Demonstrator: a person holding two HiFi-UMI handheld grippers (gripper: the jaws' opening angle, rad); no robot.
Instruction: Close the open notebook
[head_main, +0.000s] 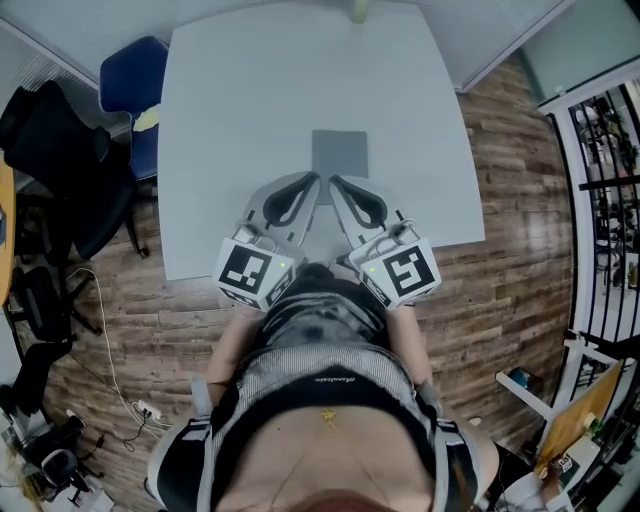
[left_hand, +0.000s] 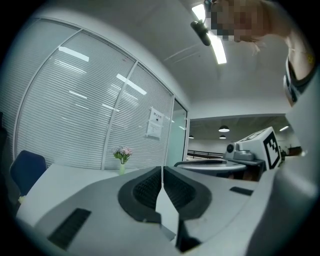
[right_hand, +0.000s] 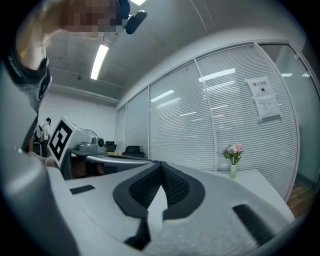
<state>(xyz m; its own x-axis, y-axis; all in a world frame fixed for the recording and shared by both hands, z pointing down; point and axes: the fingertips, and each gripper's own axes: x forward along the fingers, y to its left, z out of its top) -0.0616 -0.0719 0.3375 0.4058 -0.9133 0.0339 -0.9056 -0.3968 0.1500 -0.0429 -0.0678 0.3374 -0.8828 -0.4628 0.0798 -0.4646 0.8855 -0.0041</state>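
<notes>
The left tongs (left_hand: 162, 172) are pressed together, with nothing held between the pads. The right tongs (right_hand: 160, 167) are likewise shut at the tips and are seen to be empty. Both are held level and side by side over the near part of the counter (head_main: 240, 110), tips angled toward each other. Just beyond the tips the notebook (head_main: 339, 158) is seen lying flat as a single grey rectangle near the middle of the counter; contact with it cannot be told. A vase of flowers (left_hand: 122, 157) is stood at the far edge. A blue chair (head_main: 130, 80) is placed at the left corner.
</notes>
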